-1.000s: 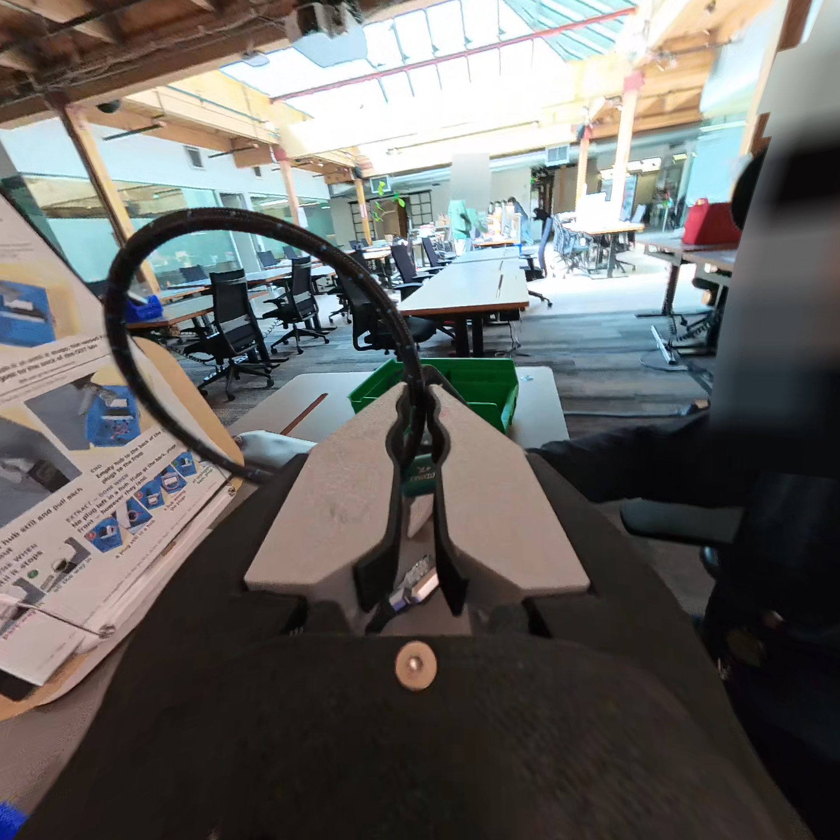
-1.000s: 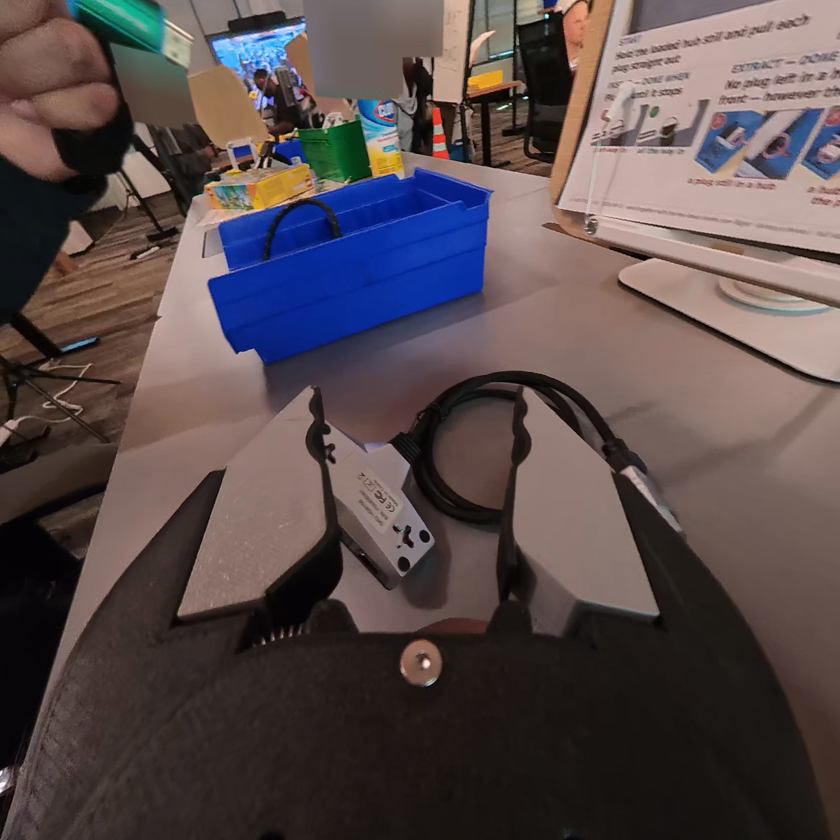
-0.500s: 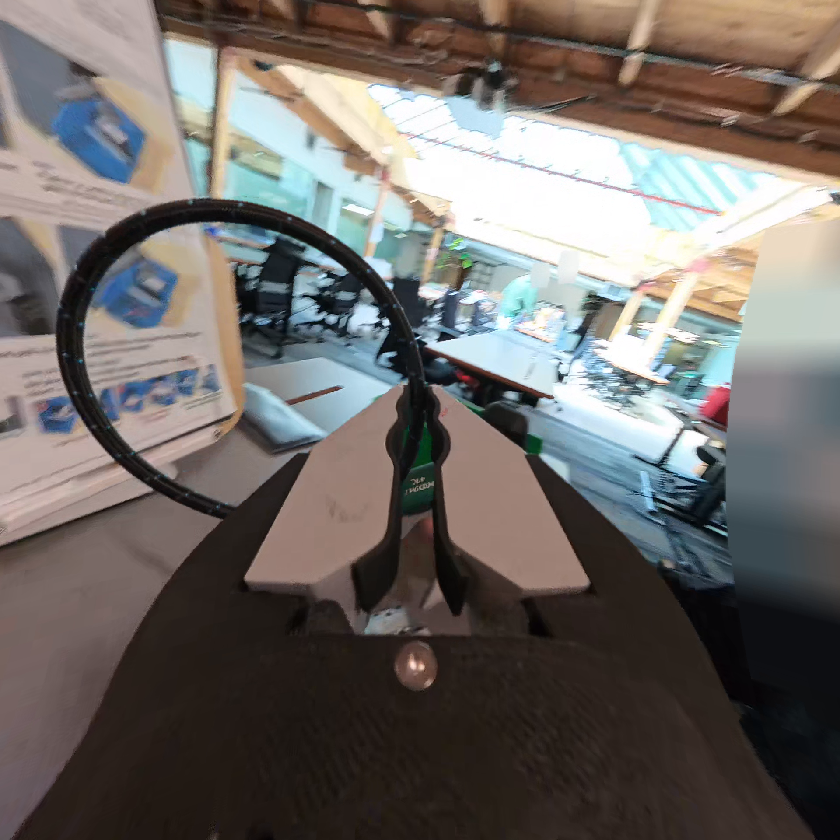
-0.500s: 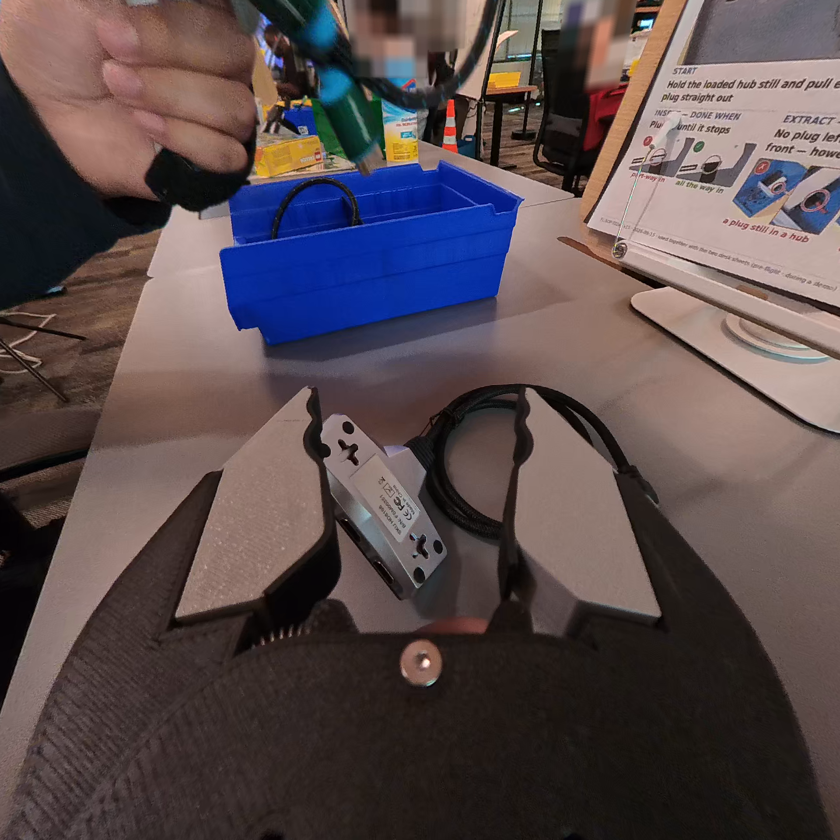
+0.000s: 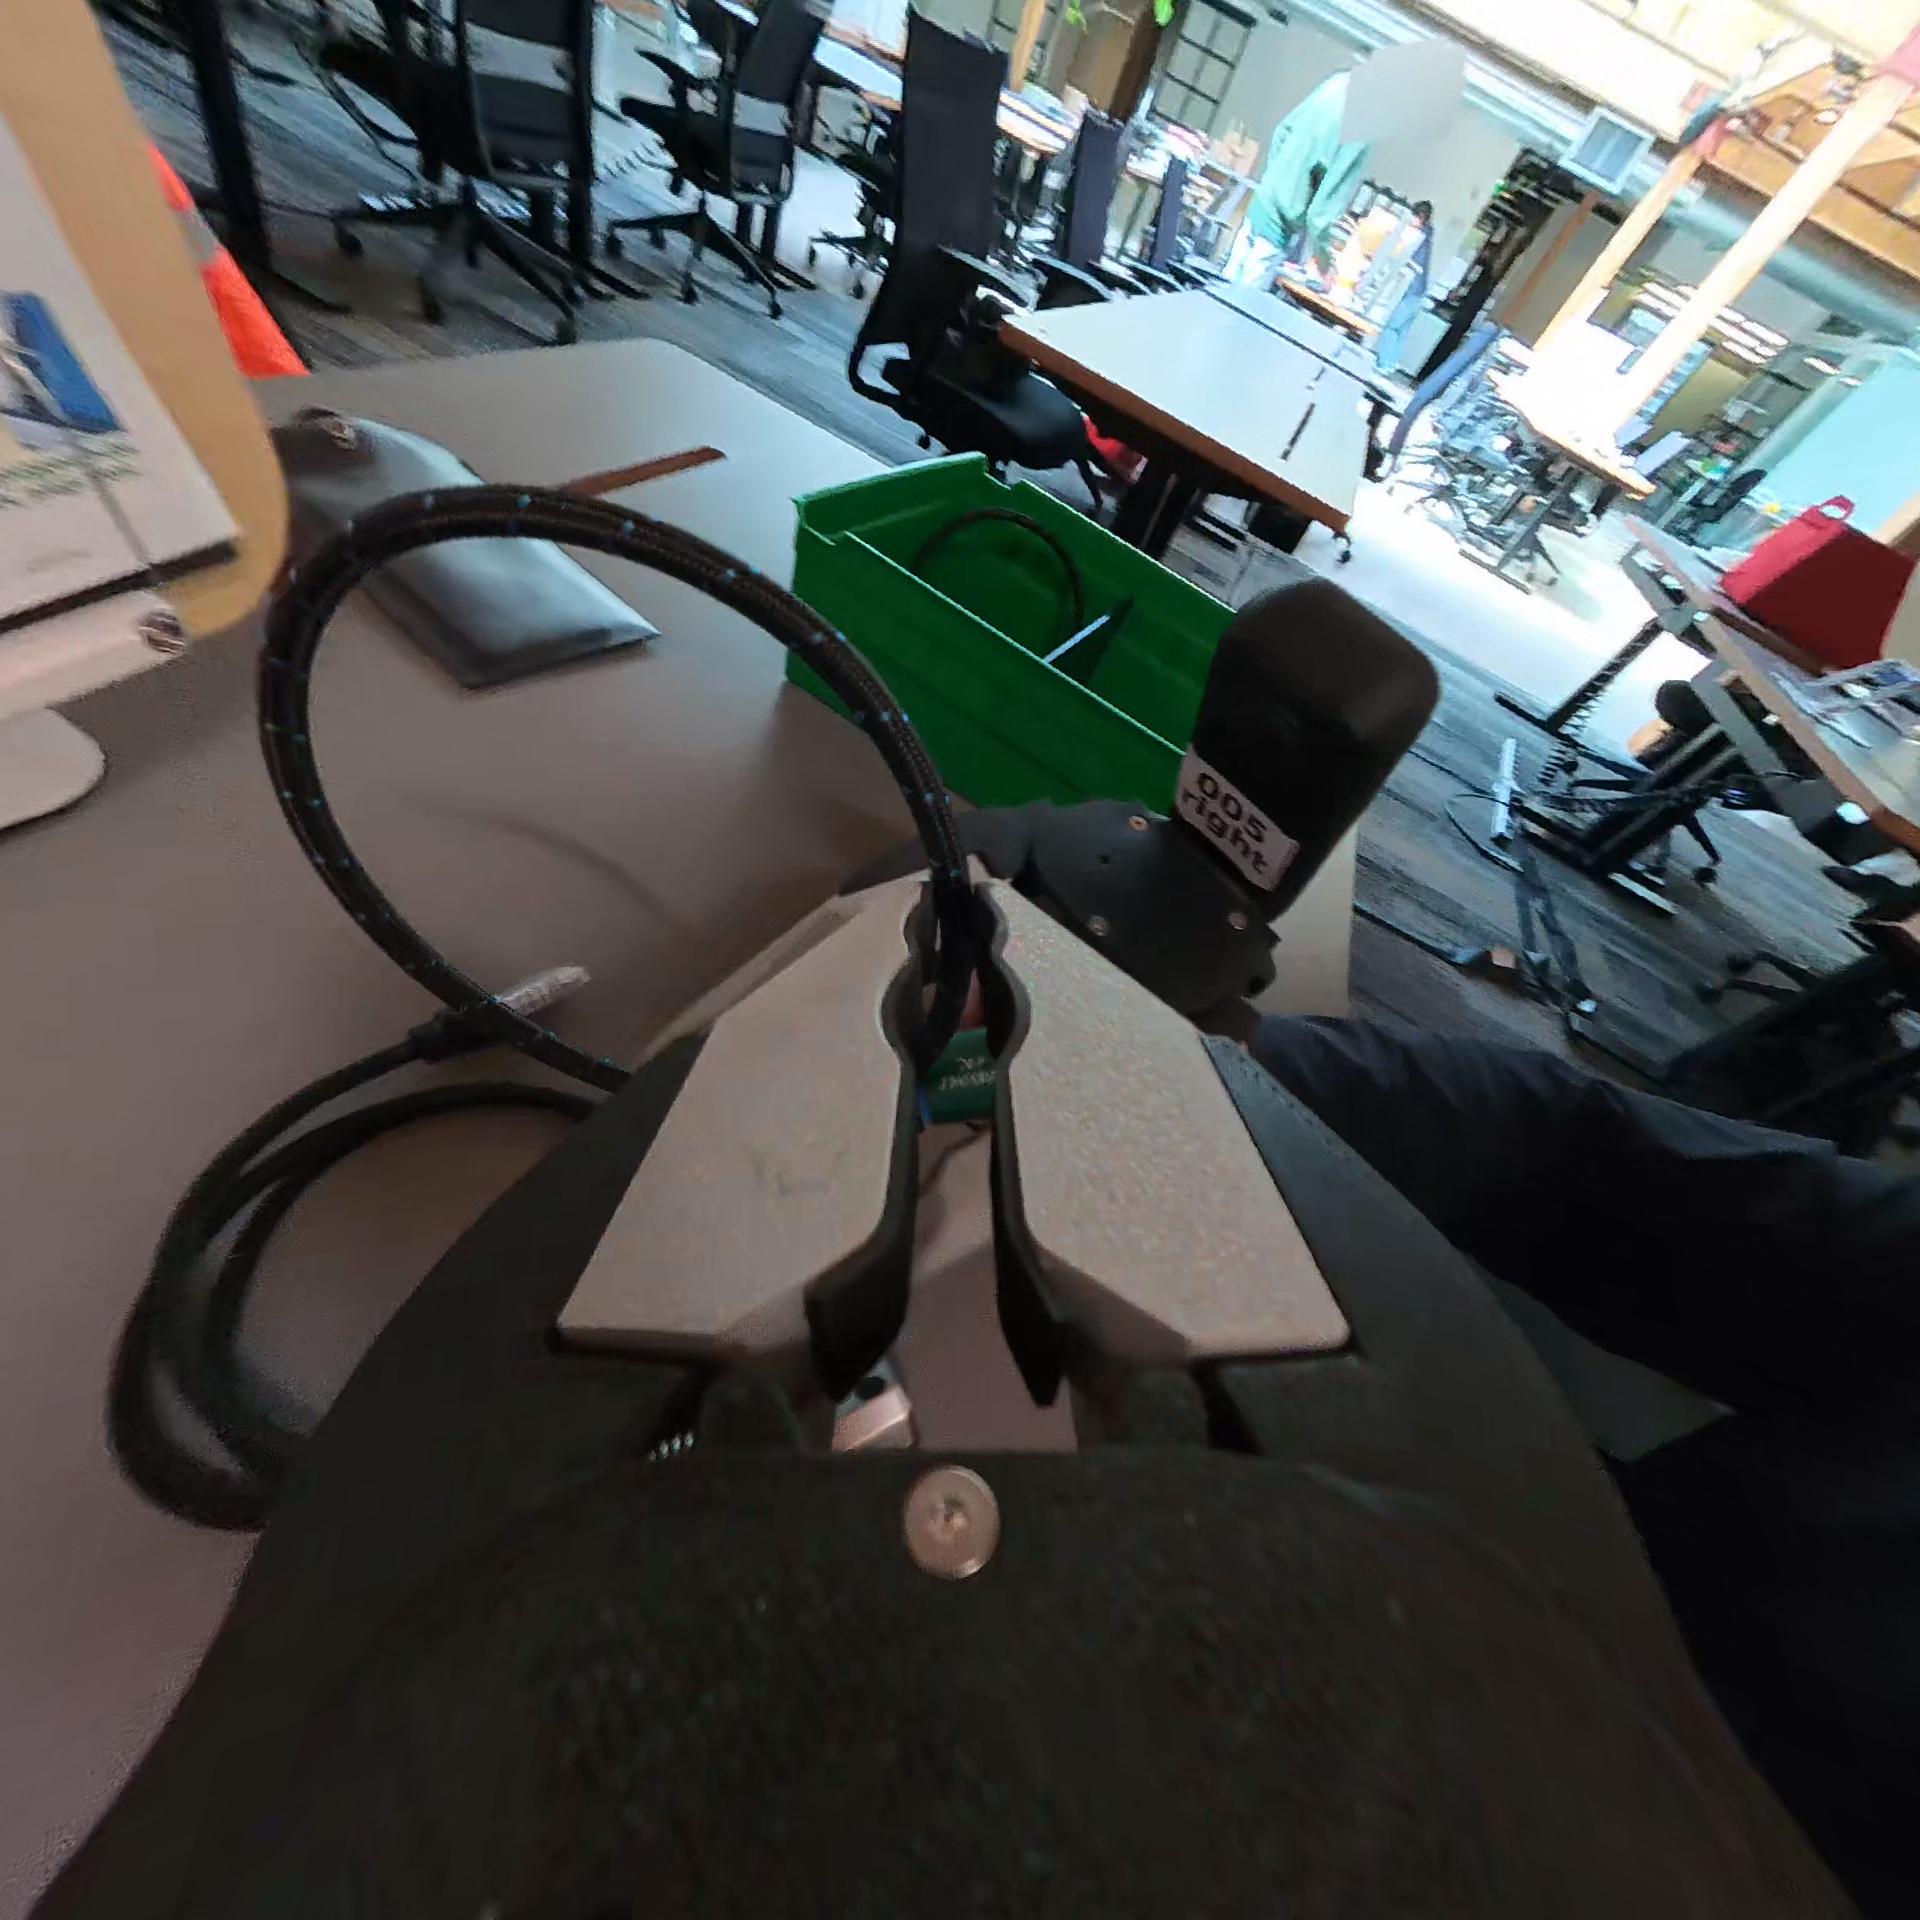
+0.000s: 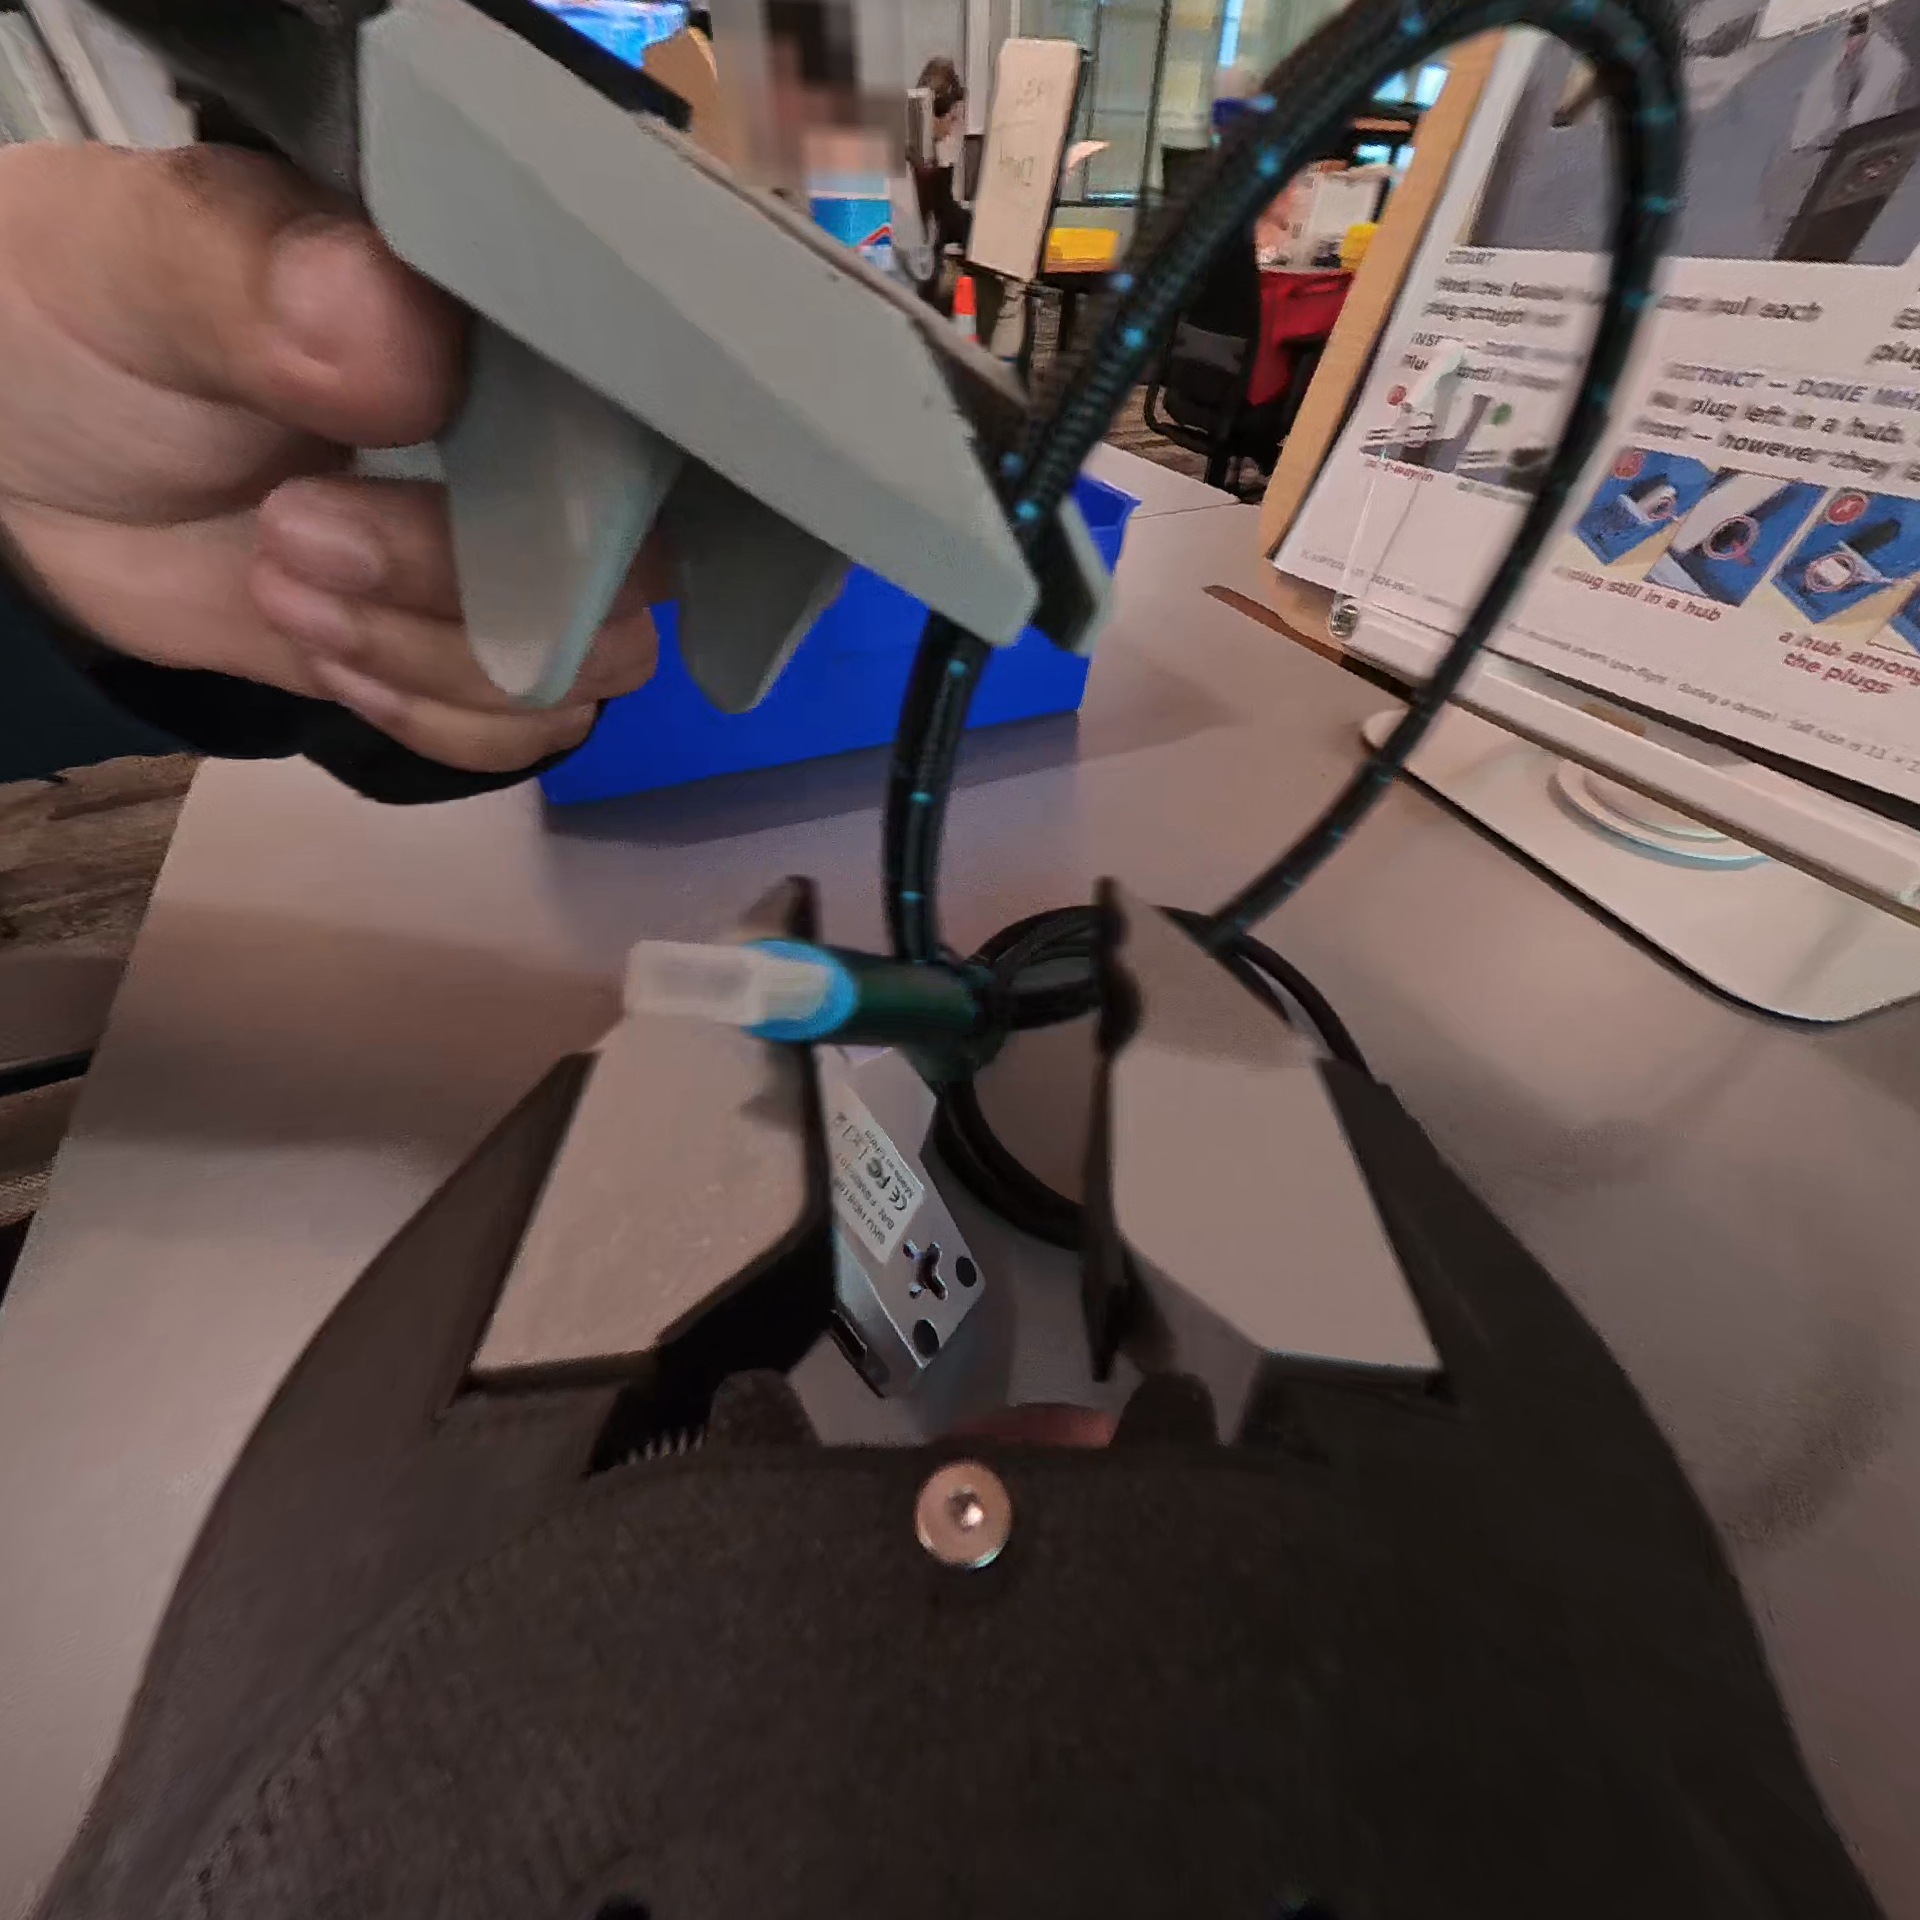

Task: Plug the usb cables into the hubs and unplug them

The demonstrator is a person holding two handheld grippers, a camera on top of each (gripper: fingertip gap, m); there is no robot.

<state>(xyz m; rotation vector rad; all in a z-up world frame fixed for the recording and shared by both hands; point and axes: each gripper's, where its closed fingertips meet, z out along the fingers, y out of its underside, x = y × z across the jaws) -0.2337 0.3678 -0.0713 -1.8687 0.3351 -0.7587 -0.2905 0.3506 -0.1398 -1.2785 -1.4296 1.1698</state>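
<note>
My left gripper (image 5: 951, 914) is shut on a black braided cable (image 5: 312, 665), pinching it by its green plug (image 5: 961, 1070). The cable loops out to the left. In the right wrist view the left gripper (image 6: 1039, 582) comes in from the upper left, held by a hand (image 6: 208, 468). The cable (image 6: 902, 810) hangs from it, and its capped blue-green end plug (image 6: 769, 987) lies just above my right gripper's left fingertip. My right gripper (image 6: 951, 914) is open, low over the grey table (image 6: 364, 935). A silver hub (image 6: 894, 1226) lies between its jaws, against the left finger, with its black lead (image 6: 1029, 997) coiled ahead.
A blue bin (image 6: 831, 686) stands behind the left gripper. A green bin (image 5: 987, 644) holding a cable sits at the table's far edge. An instruction sheet on a white stand (image 6: 1714, 468) is on the right. A grey pouch (image 5: 488, 592) lies by the stand. Some 8 centimetres of space lies between my two pairs of fingers.
The left gripper has swung down with the cable, close above the right gripper. The right gripper's jaws have narrowed around the hub.
</note>
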